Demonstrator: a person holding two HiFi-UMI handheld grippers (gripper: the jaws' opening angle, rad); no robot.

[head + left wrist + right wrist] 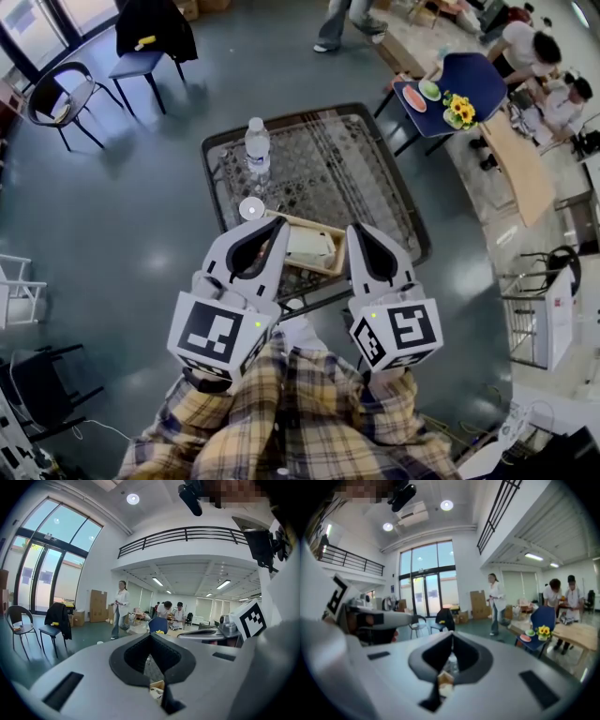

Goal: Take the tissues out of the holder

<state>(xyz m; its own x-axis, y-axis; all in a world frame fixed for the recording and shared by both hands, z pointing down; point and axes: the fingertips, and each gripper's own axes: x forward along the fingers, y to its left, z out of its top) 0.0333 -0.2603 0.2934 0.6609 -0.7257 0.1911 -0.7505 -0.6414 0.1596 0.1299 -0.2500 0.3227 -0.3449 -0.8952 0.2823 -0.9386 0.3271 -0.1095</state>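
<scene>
Just before the pick: table (367,169), left gripper (278,223), right gripper (354,229), holder (322,266), tissues (307,246).
Both grippers hang empty, jaws pressed together, flanking the holder at the table's near edge; we should spread one pair, lower it, and pinch only the tissues.

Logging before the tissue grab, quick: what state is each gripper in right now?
Left gripper: closed, holding nothing.
Right gripper: closed, holding nothing.
</scene>
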